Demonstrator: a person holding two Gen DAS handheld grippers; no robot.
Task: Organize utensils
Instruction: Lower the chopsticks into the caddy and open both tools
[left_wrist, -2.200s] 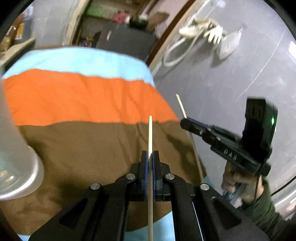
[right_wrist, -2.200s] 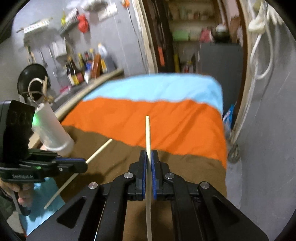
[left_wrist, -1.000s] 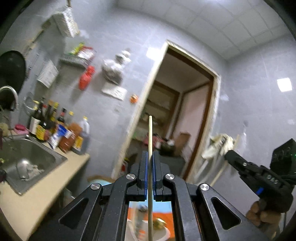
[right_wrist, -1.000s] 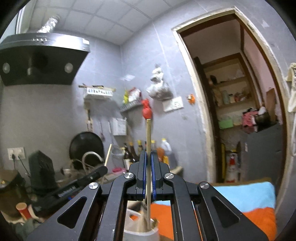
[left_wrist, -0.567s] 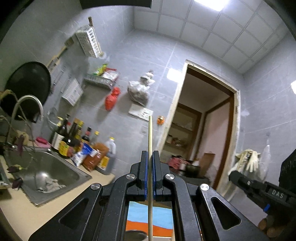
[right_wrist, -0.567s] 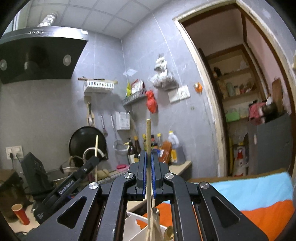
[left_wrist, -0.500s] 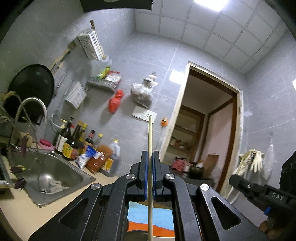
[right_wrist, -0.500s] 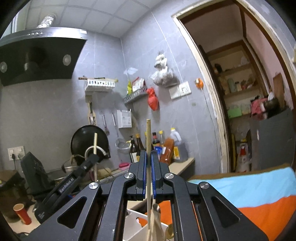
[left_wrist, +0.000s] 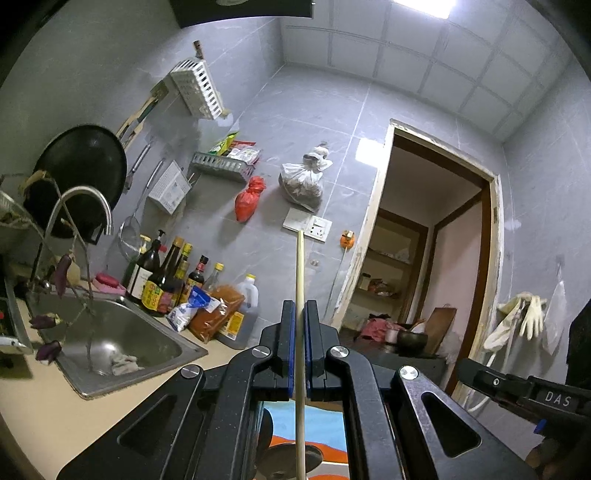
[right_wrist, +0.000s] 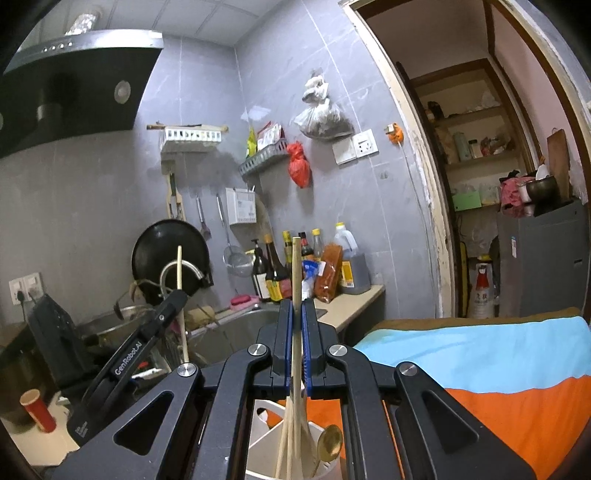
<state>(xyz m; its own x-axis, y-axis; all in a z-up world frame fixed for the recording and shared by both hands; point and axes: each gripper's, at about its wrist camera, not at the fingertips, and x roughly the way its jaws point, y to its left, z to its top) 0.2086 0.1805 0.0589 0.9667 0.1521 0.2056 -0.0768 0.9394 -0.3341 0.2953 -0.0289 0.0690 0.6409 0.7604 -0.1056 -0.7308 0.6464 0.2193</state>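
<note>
My left gripper (left_wrist: 299, 314) is shut on a wooden chopstick (left_wrist: 299, 280) and holds it upright, its lower end pointing down toward a round holder rim (left_wrist: 284, 458) seen dimly below. My right gripper (right_wrist: 295, 314) is shut on a second chopstick (right_wrist: 295, 269), also upright, above a white utensil holder (right_wrist: 266, 439). Its lower end runs down among several chopsticks and a gold spoon (right_wrist: 330, 445) in the holder. The left gripper (right_wrist: 177, 299) with its chopstick shows at the left of the right wrist view. The right gripper (left_wrist: 491, 378) shows at the left wrist view's lower right.
The holder stands on a table with a blue, orange and brown striped cloth (right_wrist: 498, 373). A steel sink (left_wrist: 107, 343) with a tap (left_wrist: 81, 206), sauce bottles (left_wrist: 166, 280) and a black wok (left_wrist: 81, 173) lie to the left. A doorway (left_wrist: 424, 277) is at the right.
Both grippers have swung from pointing down at the cloth to upright, each still holding its chopstick. Both have moved over the holder. In the last half second they shifted only slightly.
</note>
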